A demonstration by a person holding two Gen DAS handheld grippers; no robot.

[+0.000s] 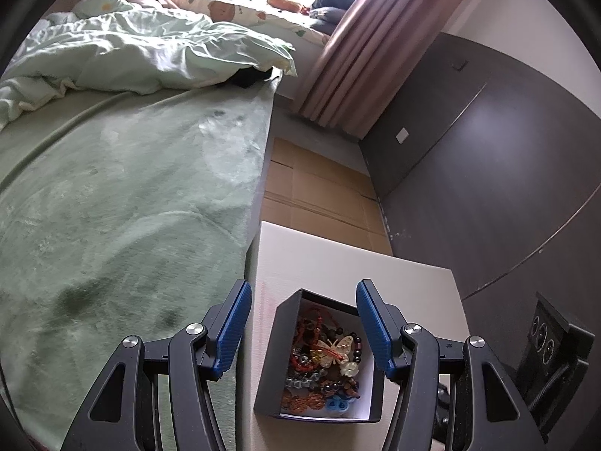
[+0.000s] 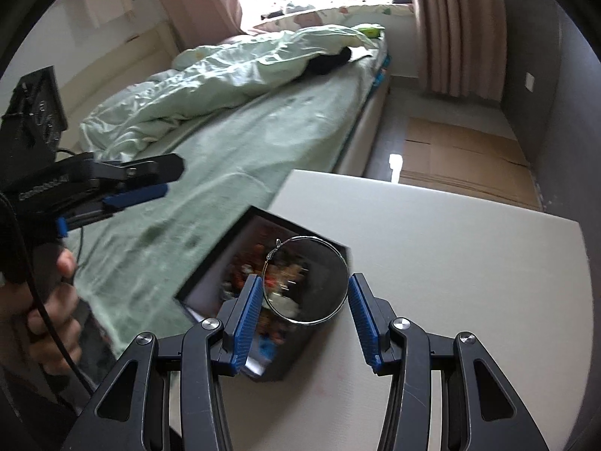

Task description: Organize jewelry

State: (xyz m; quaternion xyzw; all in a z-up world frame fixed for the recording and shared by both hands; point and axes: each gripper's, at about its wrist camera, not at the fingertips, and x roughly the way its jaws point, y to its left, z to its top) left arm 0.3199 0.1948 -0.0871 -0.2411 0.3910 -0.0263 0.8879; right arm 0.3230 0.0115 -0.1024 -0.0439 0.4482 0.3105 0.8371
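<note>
A black box (image 1: 289, 357) with a white lining sits on a white table (image 1: 338, 263). It holds several tangled bead bracelets, red cords and a butterfly ornament (image 1: 336, 349). My left gripper (image 1: 304, 327) is open above the box, its jaws on either side. In the right wrist view the box (image 2: 225, 263) is blurred. My right gripper (image 2: 304, 315) is open over it, and a large silver hoop earring (image 2: 338, 255) hangs between the jaws, touching the left blue pad (image 2: 248, 319). The left gripper also shows in the right wrist view (image 2: 150, 180), held by a hand.
A bed with a green blanket (image 1: 112, 206) lies left of the table. Flattened cardboard (image 1: 319, 195) lies on the floor beyond it. A dark wall panel (image 1: 488, 169) is at the right, pink curtains (image 1: 345, 49) behind.
</note>
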